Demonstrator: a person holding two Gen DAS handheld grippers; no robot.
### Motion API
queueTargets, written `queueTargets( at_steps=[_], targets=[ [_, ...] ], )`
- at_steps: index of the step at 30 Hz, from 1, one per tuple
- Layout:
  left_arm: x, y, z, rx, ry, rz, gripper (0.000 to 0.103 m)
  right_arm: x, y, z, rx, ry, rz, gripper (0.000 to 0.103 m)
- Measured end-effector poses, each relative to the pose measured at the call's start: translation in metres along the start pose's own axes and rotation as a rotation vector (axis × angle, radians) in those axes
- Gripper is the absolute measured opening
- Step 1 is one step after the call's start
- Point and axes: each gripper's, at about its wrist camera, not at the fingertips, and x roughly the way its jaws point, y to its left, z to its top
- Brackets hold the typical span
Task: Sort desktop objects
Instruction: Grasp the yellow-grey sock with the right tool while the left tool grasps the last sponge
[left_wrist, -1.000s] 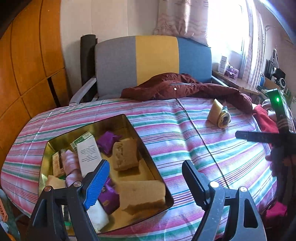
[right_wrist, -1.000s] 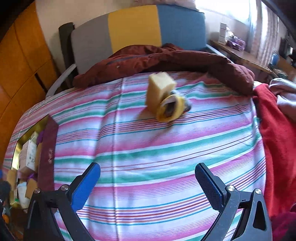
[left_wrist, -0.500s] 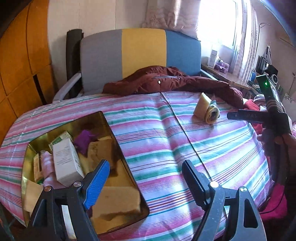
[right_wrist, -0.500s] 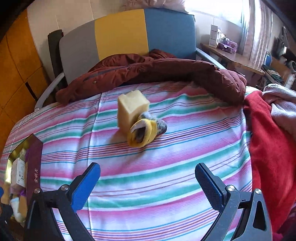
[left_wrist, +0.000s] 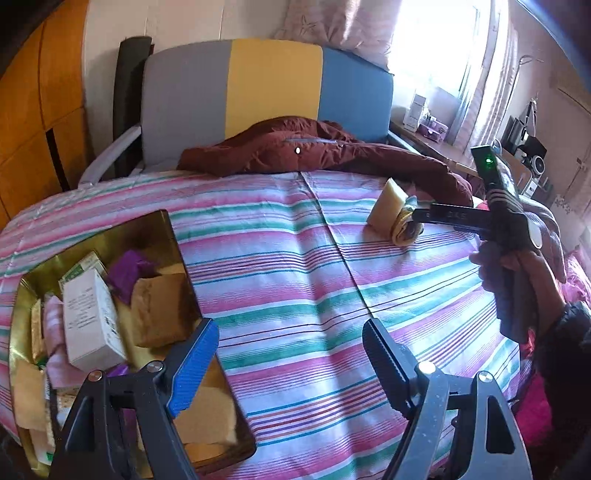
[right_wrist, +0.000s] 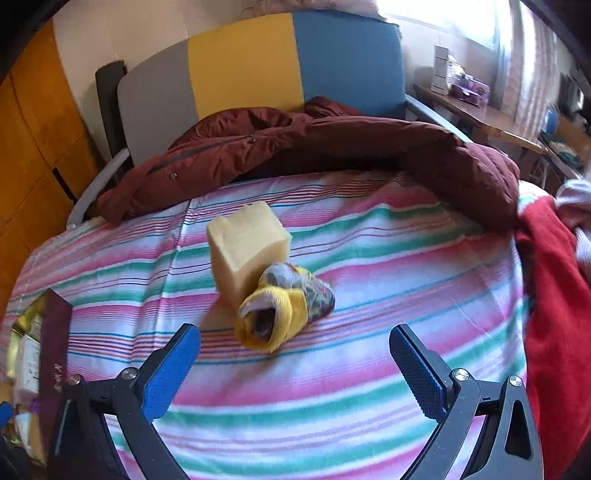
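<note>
Nearest in the right wrist view, the right gripper (right_wrist: 294, 363) has its blue-padded jaws spread wide with nothing between them, only the pink, green and white striped cloth (right_wrist: 332, 424) showing in the gap. Just beyond the fingertips, and a little to the left of the midline, lies the rolled yellow and grey sock bundle (right_wrist: 284, 314), its open yellow cuff facing the camera and its long axis running away up and to the right. Touching it on the far left side stands the pale yellow foam sponge block (right_wrist: 245, 247), upright on the cloth. My judgement is that this pair is the next thing to be sorted, and that the right hand is by far the nearer (the bundle sits almost at its jaws).

The left gripper (left_wrist: 290, 356) is likewise spread apart and empty, hovering at the near edge of the cloth beside the gold rectangular tin tray (left_wrist: 173, 236), which already holds a white carton, sponges and purple packets. From there the sock and sponge lie well apart, far up to the right. Beyond everything, a dark red padded jacket (right_wrist: 332, 144) drapes over the far edge.
</note>
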Motion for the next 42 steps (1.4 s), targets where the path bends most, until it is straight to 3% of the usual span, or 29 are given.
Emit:
queueTargets(
  at_steps=[11,18,23,32,37,39,42],
  targets=[
    [0.031,-0.009,0.022,-0.010,0.049,-0.049,0.081,0.057,0.009,0.020,-0.143,0.070,0.052,0.100],
    [0.052,-0.024,0.044,0.008,0.077,-0.035,0.081,0.068,0.012,0.017,-0.185,0.110,0.110,0.063],
    [0.069,-0.034,0.058,0.006,0.095,-0.064,0.080,0.054,0.007,0.012,-0.165,0.123,0.133,0.052],
    [0.100,-0.071,0.086,0.036,0.133,-0.178,0.082,0.019,0.003,-0.011,-0.201,0.160,0.190,0.051],
    [0.112,-0.095,0.097,0.044,0.170,-0.284,0.084,0.017,-0.012,-0.028,-0.175,0.182,0.250,0.053],
    [0.114,-0.107,0.101,0.053,0.163,-0.288,0.085,0.021,-0.017,-0.032,-0.156,0.192,0.265,0.060],
    [0.118,-0.121,0.108,0.064,0.154,-0.314,0.087,0.023,-0.026,-0.033,-0.101,0.196,0.309,0.062]
  ],
)
